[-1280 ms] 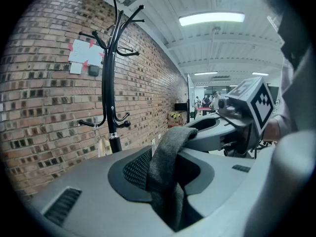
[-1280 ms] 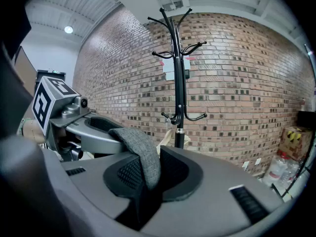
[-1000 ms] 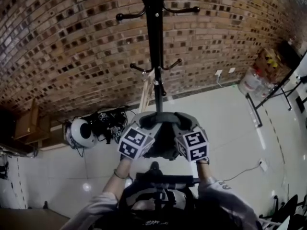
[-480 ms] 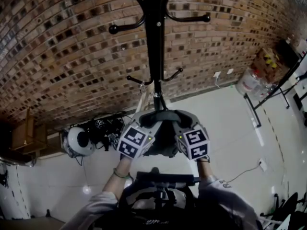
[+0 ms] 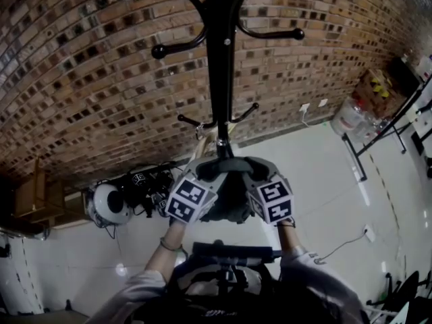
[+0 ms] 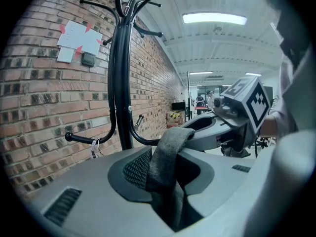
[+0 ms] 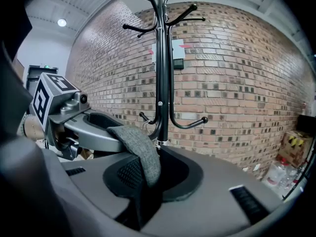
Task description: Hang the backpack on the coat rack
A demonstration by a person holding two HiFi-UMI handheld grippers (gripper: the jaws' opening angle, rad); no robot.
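A black coat rack (image 5: 219, 79) stands against the brick wall, with its knobbed hooks (image 5: 270, 34) above and just beyond both grippers. Between the grippers hangs the dark backpack (image 5: 229, 204). Its grey fabric handle (image 5: 226, 165) spans from one gripper to the other. My left gripper (image 5: 204, 174) is shut on the handle (image 6: 165, 154), and the rack pole (image 6: 122, 83) rises just behind it. The right gripper (image 5: 260, 174) is shut on the other end of the handle (image 7: 140, 154), facing the rack (image 7: 163, 73). The bag's body is mostly hidden by the grippers.
A white helmet (image 5: 108, 204) and black gear (image 5: 145, 181) lie on the floor at the wall's foot, left of the rack. To the right are a water jug (image 5: 351, 117), a cardboard box (image 5: 378, 86) and a black metal frame (image 5: 378, 140). Papers (image 6: 79, 38) are taped to the wall.
Both grippers have carried the backpack toward the rack. The pole and upper hooks now look larger and nearer. The grip on the handle is unchanged.
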